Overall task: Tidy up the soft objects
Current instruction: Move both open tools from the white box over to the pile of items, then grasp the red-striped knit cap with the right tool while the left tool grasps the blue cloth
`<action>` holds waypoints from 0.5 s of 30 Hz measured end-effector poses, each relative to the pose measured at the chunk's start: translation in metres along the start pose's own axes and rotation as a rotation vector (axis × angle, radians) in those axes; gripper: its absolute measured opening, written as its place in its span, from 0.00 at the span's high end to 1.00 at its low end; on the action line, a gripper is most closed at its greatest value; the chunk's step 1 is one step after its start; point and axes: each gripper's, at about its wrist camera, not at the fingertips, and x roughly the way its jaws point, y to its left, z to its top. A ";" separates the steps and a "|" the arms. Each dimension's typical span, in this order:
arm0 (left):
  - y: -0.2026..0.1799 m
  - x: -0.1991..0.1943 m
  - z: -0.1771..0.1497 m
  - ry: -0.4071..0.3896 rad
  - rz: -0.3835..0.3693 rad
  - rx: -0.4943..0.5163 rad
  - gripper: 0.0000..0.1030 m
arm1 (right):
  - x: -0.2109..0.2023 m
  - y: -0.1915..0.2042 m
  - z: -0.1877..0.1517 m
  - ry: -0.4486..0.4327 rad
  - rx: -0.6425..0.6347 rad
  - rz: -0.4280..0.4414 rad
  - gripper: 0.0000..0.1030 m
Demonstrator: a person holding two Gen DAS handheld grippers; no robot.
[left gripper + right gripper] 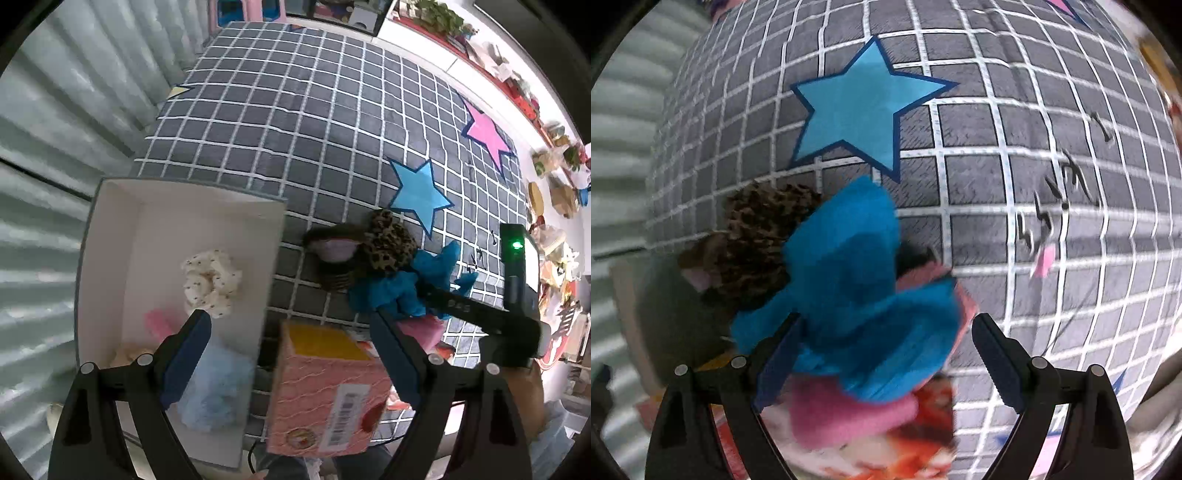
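Note:
A white box (110, 229) on the left holds a cream dotted scrunchie (210, 280), a light blue fluffy one (214, 391) and a pink item (157, 325). On the grid-patterned mat lie a leopard scrunchie (388, 243), a brown-pink soft piece (334, 251) and a blue scrunchie (399, 291). My left gripper (291, 343) is open above the box edge and a pink carton (325, 387). My right gripper (886, 354) is open around the blue scrunchie (857, 288), with a pink soft object (846, 417) beneath and the leopard scrunchie (757, 243) to its left.
The grey mat (314, 129) has a blue star (419, 194) and a pink star (485, 134). Corrugated wall (55, 147) runs on the left. Cluttered shelves (554, 184) line the right. A red printed packet (916, 435) lies under the soft pile.

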 end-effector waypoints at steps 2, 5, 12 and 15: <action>-0.009 0.003 0.002 0.006 0.005 0.012 0.13 | 0.003 -0.004 0.004 -0.022 -0.024 -0.047 0.11; -0.026 0.009 0.006 0.017 0.014 0.038 0.13 | 0.004 -0.017 0.010 -0.041 -0.012 -0.065 0.11; -0.064 0.029 0.016 0.051 0.032 0.093 0.13 | -0.006 -0.082 0.025 -0.090 0.060 -0.120 0.11; -0.078 0.038 0.019 0.068 0.041 0.116 0.13 | -0.012 -0.115 0.028 -0.101 0.113 -0.116 0.11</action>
